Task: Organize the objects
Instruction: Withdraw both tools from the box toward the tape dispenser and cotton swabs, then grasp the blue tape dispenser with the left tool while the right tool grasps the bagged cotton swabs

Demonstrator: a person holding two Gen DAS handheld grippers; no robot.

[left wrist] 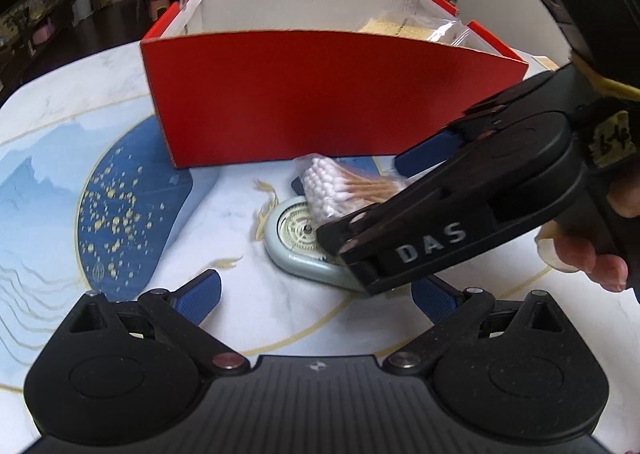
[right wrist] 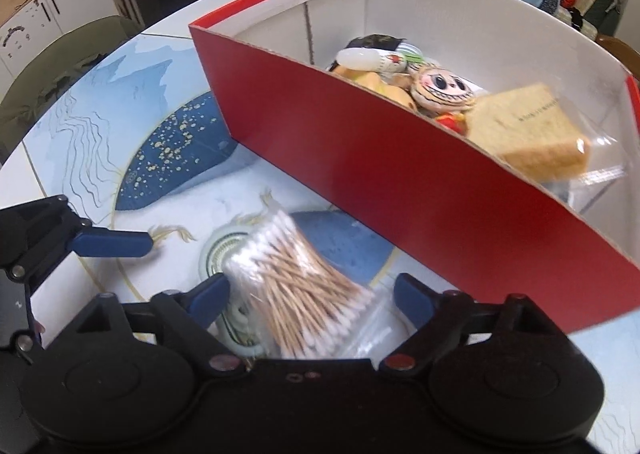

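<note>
A clear bag of cotton swabs (right wrist: 304, 286) lies partly on a grey-green round device (right wrist: 218, 250) on the table, just in front of the red box (right wrist: 400, 182). My right gripper (right wrist: 311, 292) straddles the bag; its left pad is against the film and the right pad stands slightly off it, so it is open. In the left wrist view the right gripper (left wrist: 348, 178) reaches in from the right over the swab bag (left wrist: 332, 190) and the round device (left wrist: 296, 242). My left gripper (left wrist: 319, 296) hovers open and empty nearer the table's front, short of the device.
The red box (left wrist: 320, 94) holds a doll (right wrist: 440, 88), a tan packet in plastic (right wrist: 532, 134) and a white bottle (right wrist: 368, 58). A hand (left wrist: 592, 254) grips the right gripper's handle. One left-gripper finger (right wrist: 112, 242) shows at the left. A green chair (right wrist: 60, 66) stands beyond the table edge.
</note>
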